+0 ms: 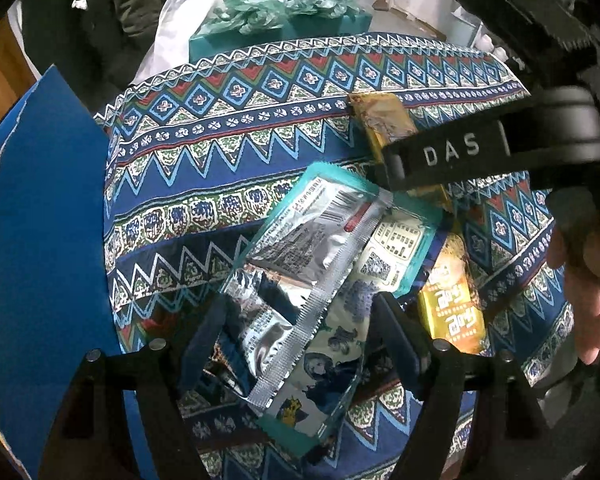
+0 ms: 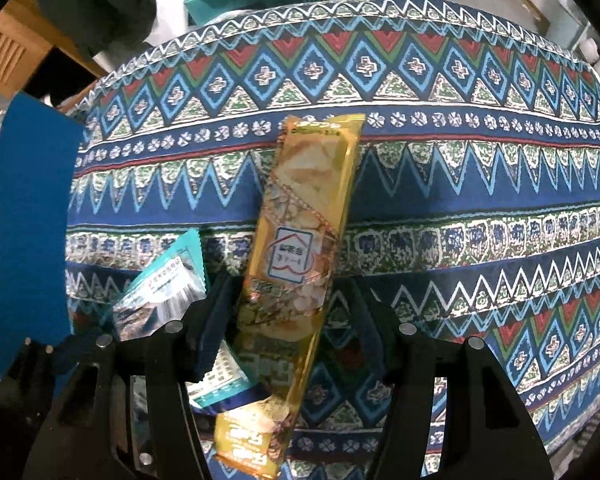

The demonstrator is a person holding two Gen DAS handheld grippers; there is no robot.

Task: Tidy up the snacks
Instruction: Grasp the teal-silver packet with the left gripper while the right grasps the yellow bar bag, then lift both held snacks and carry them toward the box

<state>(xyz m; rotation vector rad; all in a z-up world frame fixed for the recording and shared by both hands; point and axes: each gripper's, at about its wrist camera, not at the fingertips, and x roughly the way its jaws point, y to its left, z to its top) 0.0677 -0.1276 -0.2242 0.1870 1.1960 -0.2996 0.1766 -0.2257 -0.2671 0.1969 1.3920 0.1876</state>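
Note:
A teal and silver snack packet [image 1: 300, 280] lies back side up on the patterned cloth [image 1: 220, 152]. My left gripper [image 1: 300, 312] is open around it, a finger at each long edge. A long yellow snack packet [image 2: 296, 240] runs between the fingers of my right gripper [image 2: 286, 284], which is shut across its width. In the left wrist view this yellow packet [image 1: 452, 312] rests partly on a second teal packet [image 1: 396, 248] with a QR code. One of the right gripper's black fingers [image 1: 452, 152] crosses over it. In the right wrist view the teal packet [image 2: 164, 292] is at the left.
A blue board [image 1: 40, 240] borders the cloth on the left. Behind the cloth stand a teal box [image 1: 280, 40] stuffed with green tissue and a white bag [image 1: 180, 12]. A person's hand [image 1: 588, 300] holds the right gripper at the right edge. The patterned cloth [image 2: 480, 200] stretches away right.

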